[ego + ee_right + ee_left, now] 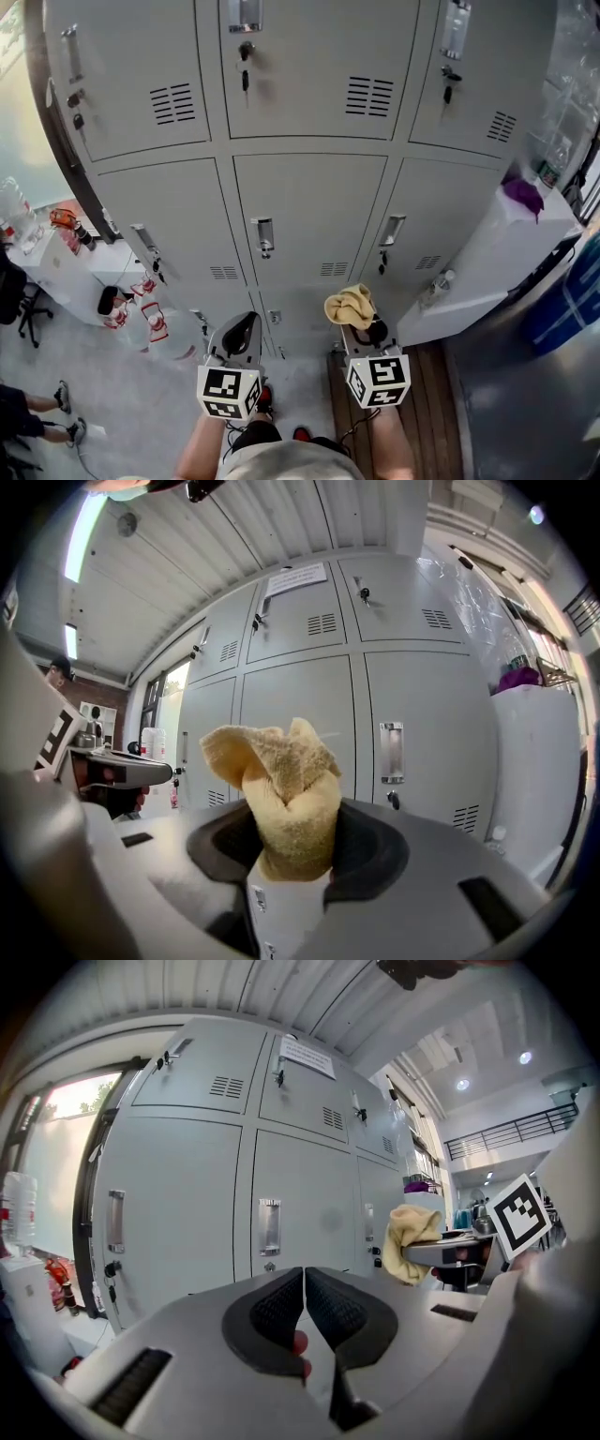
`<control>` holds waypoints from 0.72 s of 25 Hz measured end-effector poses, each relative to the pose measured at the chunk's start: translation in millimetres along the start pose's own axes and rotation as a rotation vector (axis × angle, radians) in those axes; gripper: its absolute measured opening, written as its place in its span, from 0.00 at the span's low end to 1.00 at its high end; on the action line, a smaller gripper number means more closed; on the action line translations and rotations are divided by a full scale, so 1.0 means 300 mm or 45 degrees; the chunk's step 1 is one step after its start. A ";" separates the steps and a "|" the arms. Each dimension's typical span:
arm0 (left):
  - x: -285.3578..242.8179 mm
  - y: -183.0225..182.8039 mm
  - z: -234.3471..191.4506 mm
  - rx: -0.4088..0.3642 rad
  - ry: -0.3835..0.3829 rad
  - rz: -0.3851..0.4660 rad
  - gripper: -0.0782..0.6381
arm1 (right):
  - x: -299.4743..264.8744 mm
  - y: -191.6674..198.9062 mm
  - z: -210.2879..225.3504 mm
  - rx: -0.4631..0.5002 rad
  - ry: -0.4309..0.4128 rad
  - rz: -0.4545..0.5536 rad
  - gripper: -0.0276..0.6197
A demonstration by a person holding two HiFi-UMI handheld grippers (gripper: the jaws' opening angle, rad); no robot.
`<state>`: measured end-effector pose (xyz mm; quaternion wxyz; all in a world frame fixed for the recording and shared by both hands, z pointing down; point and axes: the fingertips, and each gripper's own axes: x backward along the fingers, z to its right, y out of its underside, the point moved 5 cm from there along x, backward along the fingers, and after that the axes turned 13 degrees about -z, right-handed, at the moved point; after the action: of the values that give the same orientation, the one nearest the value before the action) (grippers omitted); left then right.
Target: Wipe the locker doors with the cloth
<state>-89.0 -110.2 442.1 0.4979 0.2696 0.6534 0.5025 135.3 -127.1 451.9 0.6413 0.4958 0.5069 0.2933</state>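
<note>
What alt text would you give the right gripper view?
The right gripper is shut on a yellow cloth that bunches up above it, facing grey lockers. The left gripper pokes in at the left edge.

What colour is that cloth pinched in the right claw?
The cloth is pale yellow; the right gripper view shows it best.

Both grippers held forward, side by side.
The left gripper (241, 330) has its jaws pressed together with nothing between them. The right gripper (361, 328) is clamped on a cloth (350, 304). The forearms (202, 442) reach out roughly parallel, marker cubes facing up.
</note>
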 end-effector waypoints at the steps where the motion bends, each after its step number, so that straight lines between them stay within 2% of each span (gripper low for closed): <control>1: 0.018 0.007 0.006 0.003 -0.006 0.001 0.15 | 0.019 0.005 -0.011 0.004 -0.007 0.002 0.33; 9: 0.147 0.051 0.045 0.005 -0.050 0.011 0.15 | 0.151 0.054 -0.097 0.036 -0.050 0.021 0.33; 18: 0.237 0.111 0.068 0.023 -0.094 -0.005 0.15 | 0.227 0.120 -0.141 0.016 -0.092 0.006 0.33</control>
<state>-100.7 -30.0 445.9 0.5201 0.2911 0.6397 0.4854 121.5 -40.8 461.4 0.6555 0.5112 0.4840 0.2734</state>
